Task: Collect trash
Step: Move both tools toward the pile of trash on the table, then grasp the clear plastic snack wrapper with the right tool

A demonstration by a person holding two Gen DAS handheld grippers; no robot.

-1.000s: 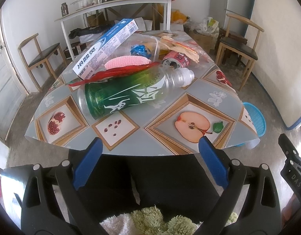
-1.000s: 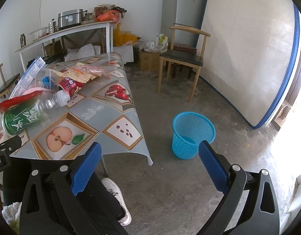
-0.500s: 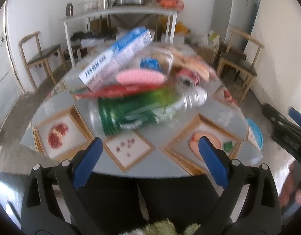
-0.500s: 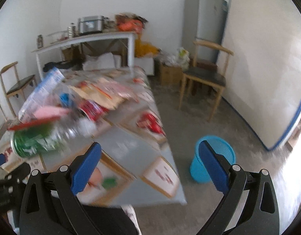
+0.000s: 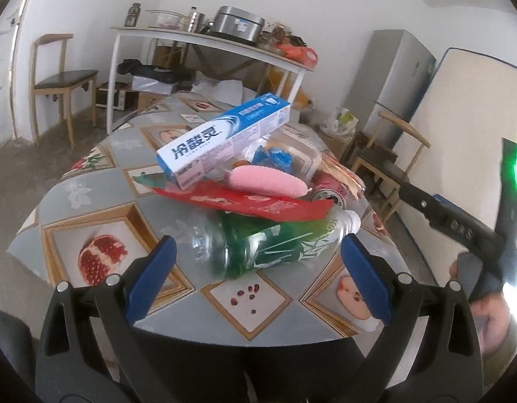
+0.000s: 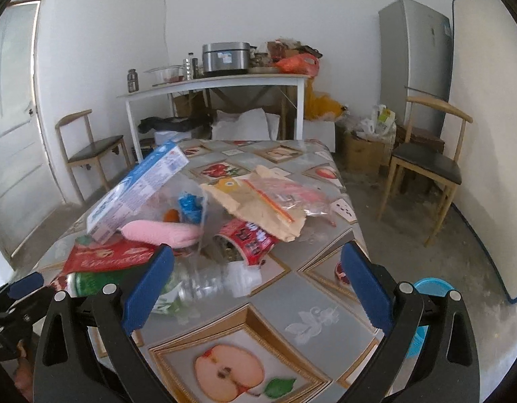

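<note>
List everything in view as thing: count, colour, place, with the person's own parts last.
clear plastic bottle with green label: one, lying at the near edge of the pile
blue and white toothpaste box: one, tilted on top of the pile
pink oval sponge: one, under the box
red flat wrapper: one, over the bottle
crushed red can: one, behind the bottle neck
tan paper bag: one, over the can
fruit-print tablecloth table: one, grey
blue plastic basket: one, floor right of table
wooden chairs: two, against the walls
left hand-held gripper: open, near the bottle
right hand-held gripper: open, empty
</note>
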